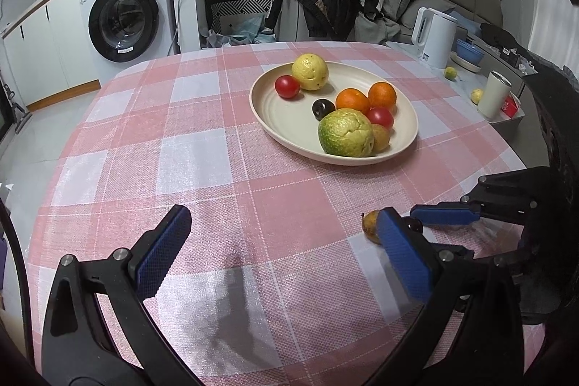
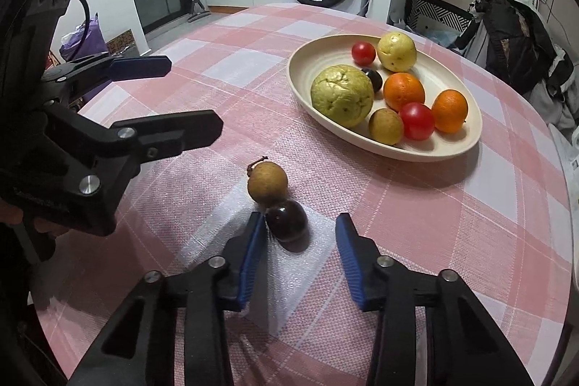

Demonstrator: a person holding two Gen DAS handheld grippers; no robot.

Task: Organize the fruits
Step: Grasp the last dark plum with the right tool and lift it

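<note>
The light was bright and came from above. It made soft dark shadows on the cloth [image 1: 231, 140] under the plate [image 2: 311, 60] and below the left gripper [image 1: 286, 241]. The small dark fruit [image 2: 286, 220] had a little shine on it. Both pictures were sharp in the middle. The edges bent round like a bowl, and the corners were black and blurry.

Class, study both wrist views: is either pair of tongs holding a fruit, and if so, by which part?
Nothing is held. The right tongs stand open around the small dark round fruit on the checked tablecloth; the left tongs are open and hold nothing.
</note>
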